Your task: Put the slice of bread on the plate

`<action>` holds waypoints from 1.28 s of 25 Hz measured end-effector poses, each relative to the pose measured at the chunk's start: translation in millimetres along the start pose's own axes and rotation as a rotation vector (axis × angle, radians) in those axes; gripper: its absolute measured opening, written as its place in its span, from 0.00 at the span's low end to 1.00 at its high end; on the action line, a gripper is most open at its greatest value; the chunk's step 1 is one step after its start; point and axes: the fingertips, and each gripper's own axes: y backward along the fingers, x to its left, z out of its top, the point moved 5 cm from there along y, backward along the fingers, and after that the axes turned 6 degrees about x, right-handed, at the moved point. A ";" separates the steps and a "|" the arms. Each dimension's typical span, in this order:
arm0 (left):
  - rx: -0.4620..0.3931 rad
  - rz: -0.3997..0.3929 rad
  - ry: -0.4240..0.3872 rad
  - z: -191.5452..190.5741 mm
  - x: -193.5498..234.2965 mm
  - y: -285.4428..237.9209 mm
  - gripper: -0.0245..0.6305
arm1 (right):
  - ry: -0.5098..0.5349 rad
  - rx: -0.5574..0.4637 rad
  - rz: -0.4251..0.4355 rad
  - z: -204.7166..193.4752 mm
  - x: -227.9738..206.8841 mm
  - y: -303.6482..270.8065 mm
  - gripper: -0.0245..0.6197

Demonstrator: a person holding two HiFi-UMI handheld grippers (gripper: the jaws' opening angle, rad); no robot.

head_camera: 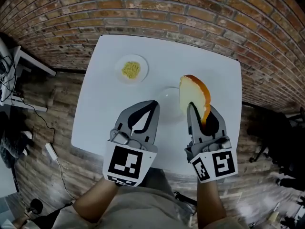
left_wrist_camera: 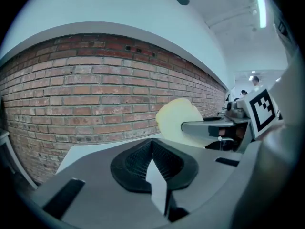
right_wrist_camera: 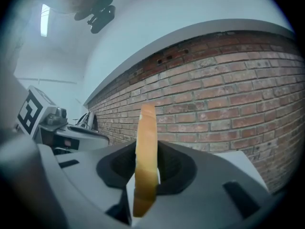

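Observation:
My right gripper (head_camera: 199, 109) is shut on the slice of bread (head_camera: 193, 94), which stands on edge above the white table (head_camera: 105, 109) right of its middle. The slice has a pale face and an orange-brown crust. The right gripper view shows the crust edge (right_wrist_camera: 146, 156) upright between the jaws. My left gripper (head_camera: 150, 105) hovers beside it to the left, shut with nothing in it; its pads meet at the tip (left_wrist_camera: 152, 144). From the left gripper view the bread's pale face (left_wrist_camera: 174, 120) shows beyond the right gripper's finger (left_wrist_camera: 209, 127). A small white plate (head_camera: 141, 66) holding yellow crumbs sits far left.
A faint round outline, perhaps a clear dish (head_camera: 162, 92), lies on the table just left of the bread. A brick wall (head_camera: 190, 13) runs behind the table. Cables and a power strip (head_camera: 50, 150) lie on the wooden floor at left.

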 end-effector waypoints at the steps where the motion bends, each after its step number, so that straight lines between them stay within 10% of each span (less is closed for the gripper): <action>1: 0.007 0.003 -0.002 -0.9 0.6 -1.9 0.05 | -0.006 0.011 0.012 -3.6 -0.7 -4.4 0.18; 32: 0.098 0.012 0.014 -26.4 10.8 -30.1 0.05 | -0.312 0.348 0.271 -105.0 5.4 -68.2 0.18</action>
